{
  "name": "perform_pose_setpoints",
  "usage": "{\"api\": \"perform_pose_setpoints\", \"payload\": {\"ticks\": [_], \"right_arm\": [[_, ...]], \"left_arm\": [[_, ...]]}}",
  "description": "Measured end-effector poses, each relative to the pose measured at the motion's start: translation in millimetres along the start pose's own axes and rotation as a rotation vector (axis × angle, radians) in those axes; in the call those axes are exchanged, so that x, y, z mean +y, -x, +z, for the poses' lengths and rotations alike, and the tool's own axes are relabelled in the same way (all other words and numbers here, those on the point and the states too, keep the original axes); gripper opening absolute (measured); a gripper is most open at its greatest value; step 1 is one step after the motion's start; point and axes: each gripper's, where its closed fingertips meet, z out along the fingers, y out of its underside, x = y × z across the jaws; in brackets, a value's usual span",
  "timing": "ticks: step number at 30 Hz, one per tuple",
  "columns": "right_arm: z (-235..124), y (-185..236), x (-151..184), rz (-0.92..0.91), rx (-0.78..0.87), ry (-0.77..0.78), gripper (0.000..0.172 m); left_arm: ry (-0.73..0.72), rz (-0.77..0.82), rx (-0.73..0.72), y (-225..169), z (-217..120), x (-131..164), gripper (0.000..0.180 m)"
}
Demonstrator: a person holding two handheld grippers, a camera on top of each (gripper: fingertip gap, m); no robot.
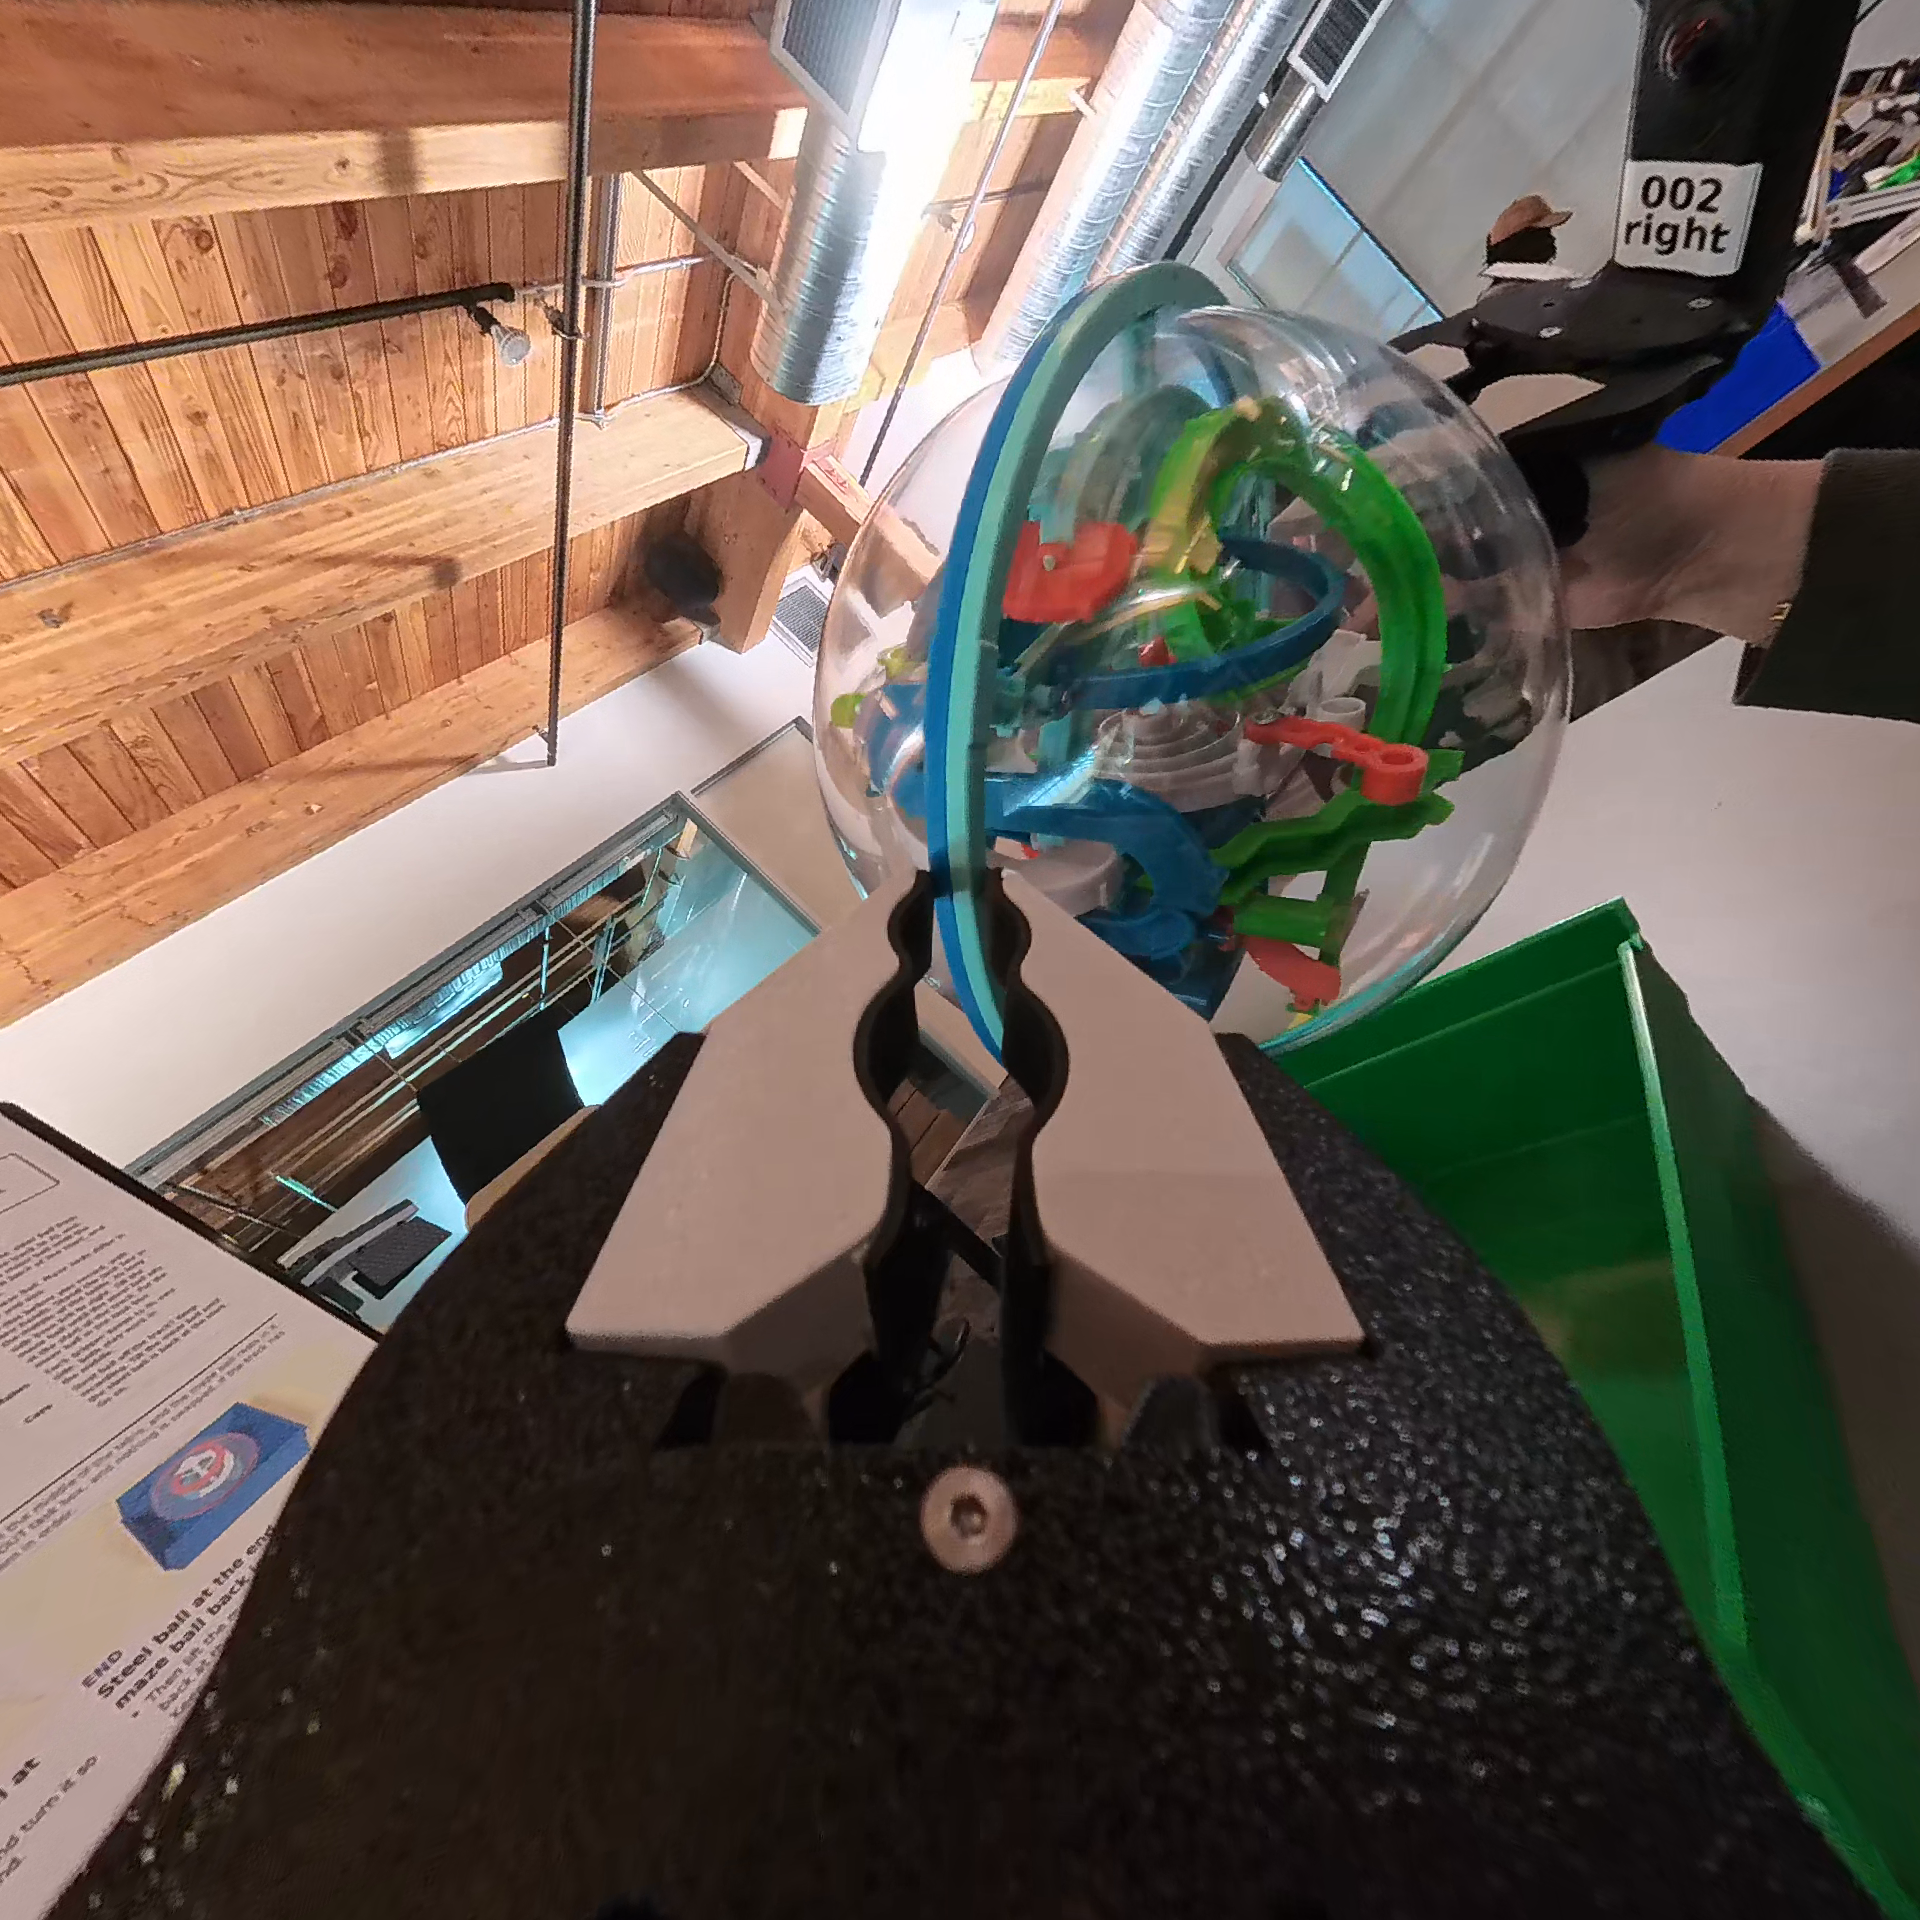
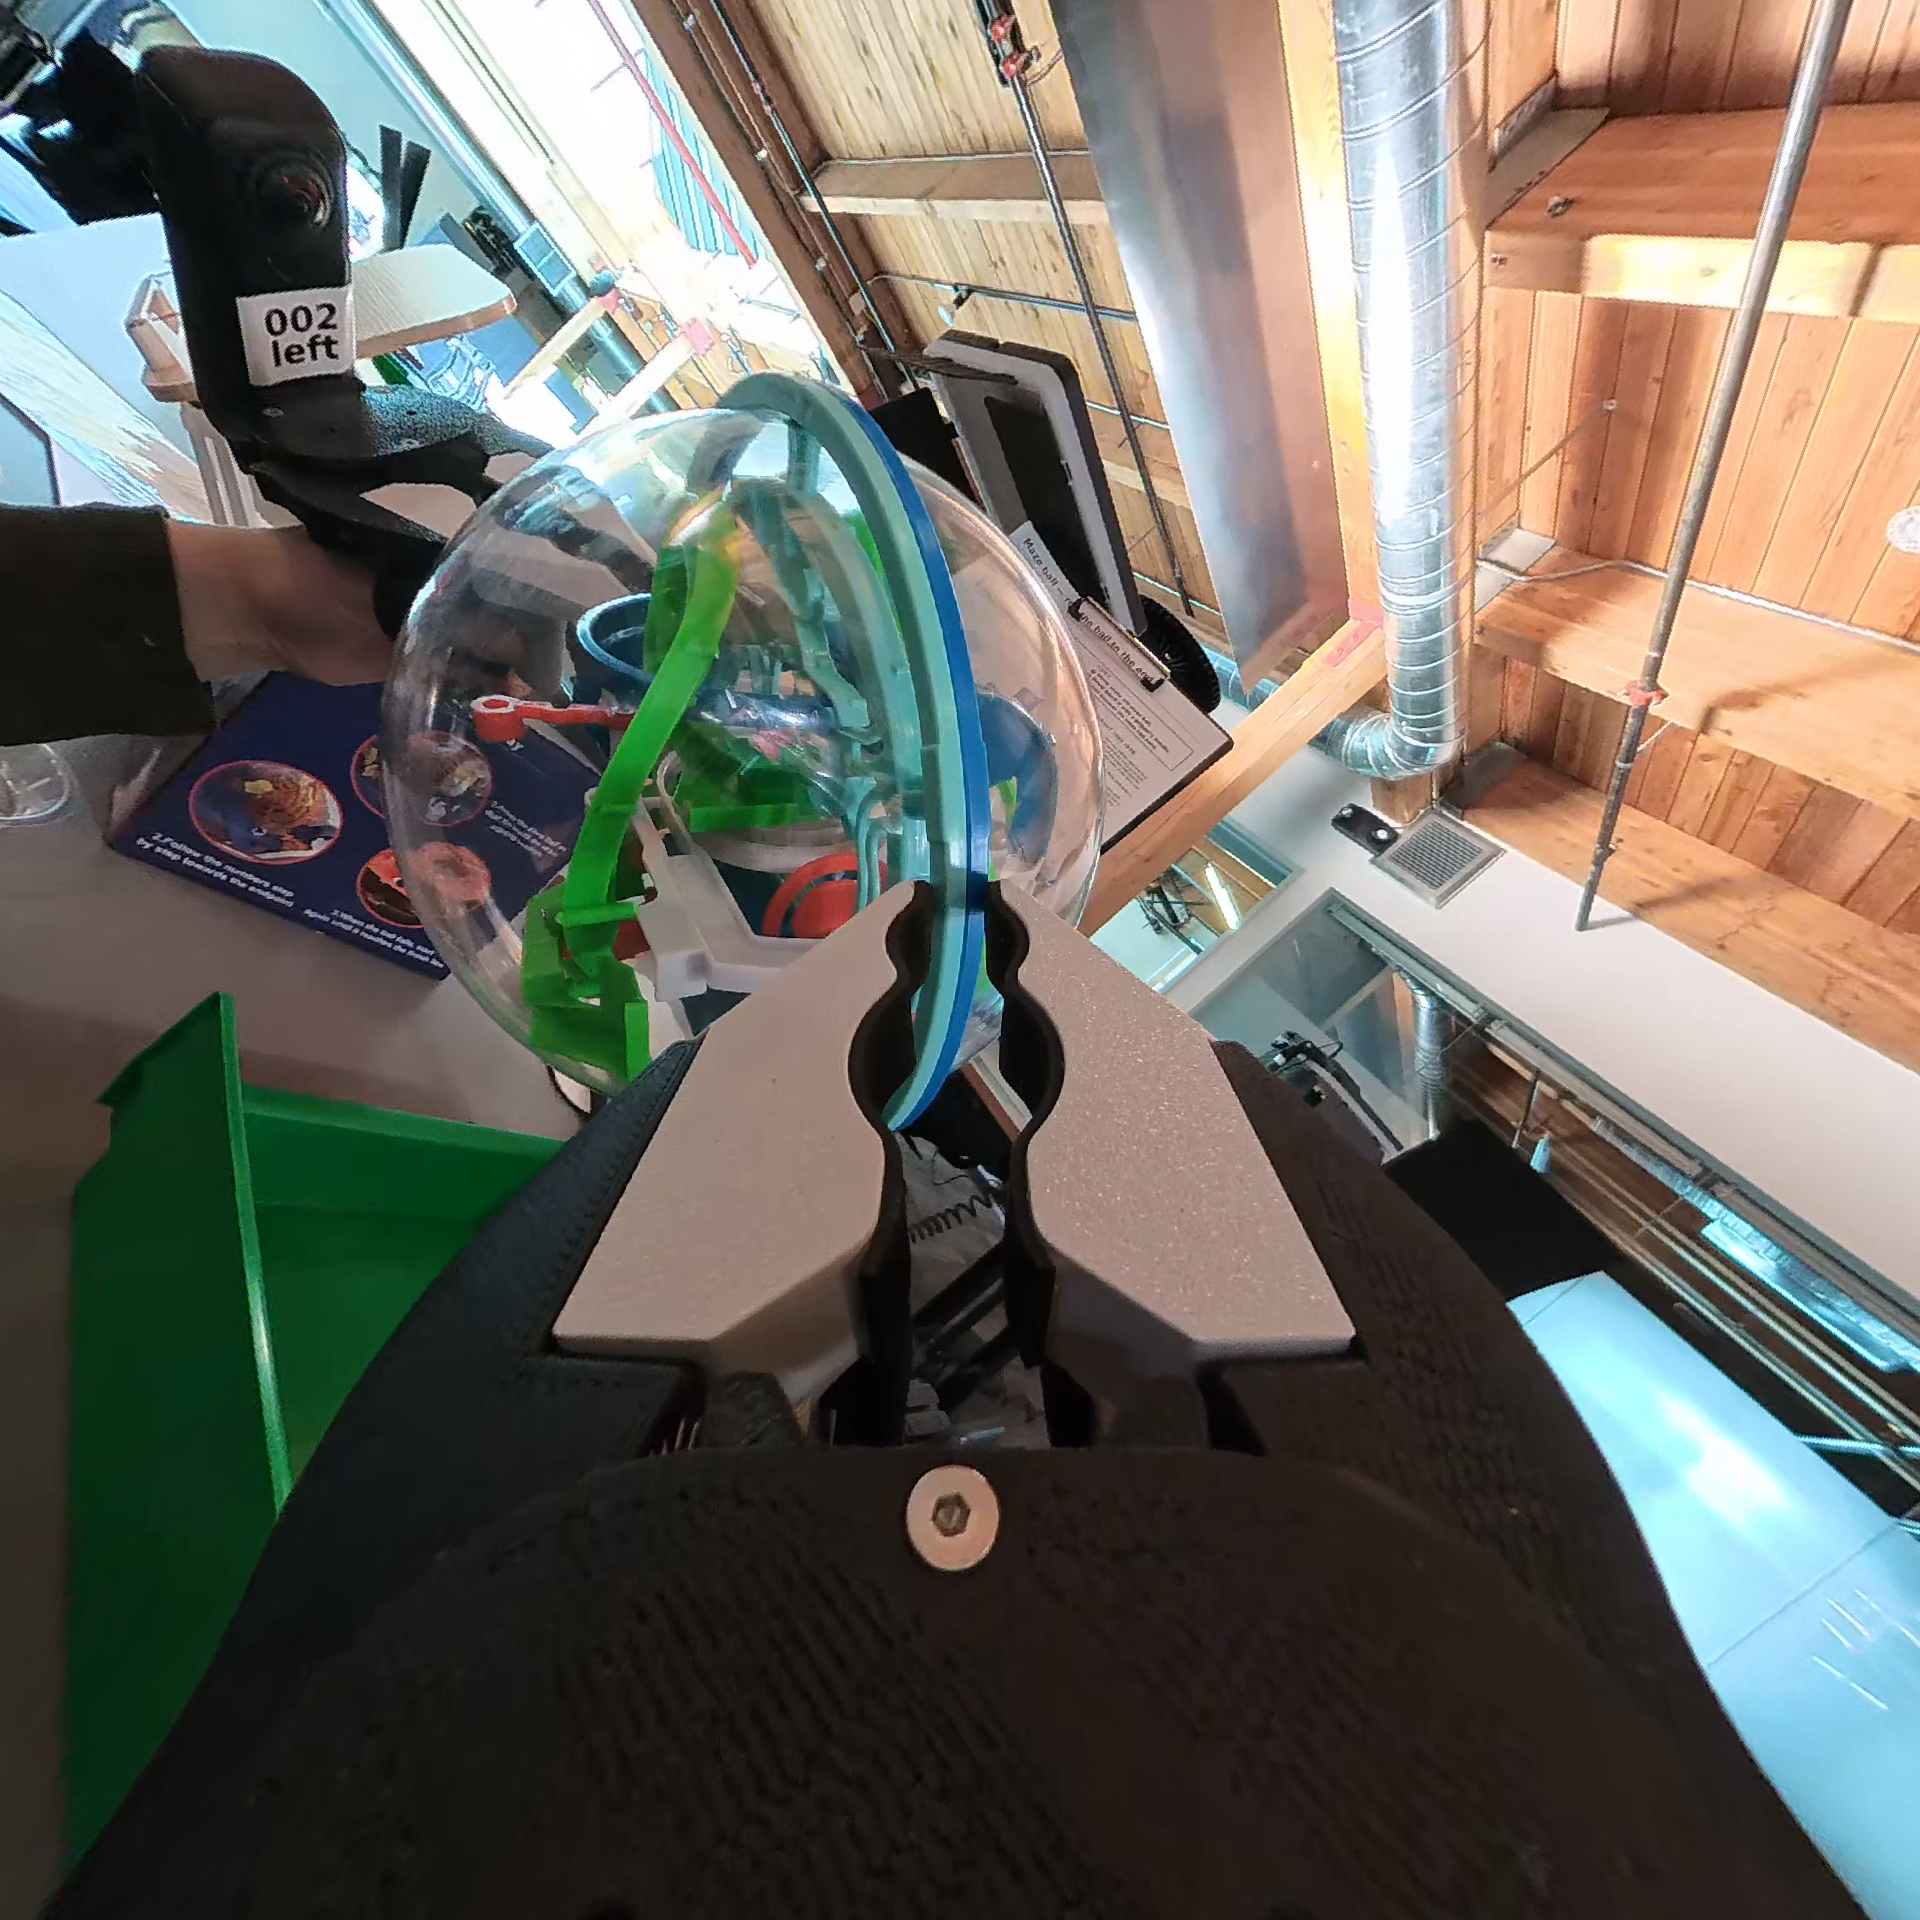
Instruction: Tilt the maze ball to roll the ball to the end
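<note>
slippage is the risk: left gripper [image 1: 961, 883] and right gripper [image 2: 956, 894] each clench only the thin blue rim [image 1: 966, 665] of the maze ball [image 1: 1195, 665], held aloft above the green bin [image 1: 1538, 1195]; a sharp tilt could twist it free

Lettered white stickers [image 1: 1683, 218] [image 2: 301, 338] on black camera housings [image 1: 1725, 83] [image 2: 249, 197]; printed sheet [image 1: 104, 1403], clipboard page [image 2: 1132, 717], blue leaflet [image 2: 312, 821].
</note>
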Motion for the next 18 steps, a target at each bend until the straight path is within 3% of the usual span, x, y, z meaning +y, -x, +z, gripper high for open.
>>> {"api": "perform_pose_setpoints", "payload": {"ticks": [18], "right_arm": [[6, 5, 9, 0.035, -0.033, 0.034, 0.008]], "left_arm": [[0.03, -0.043, -0.014, 4, 0, 18, 0.006]]}}
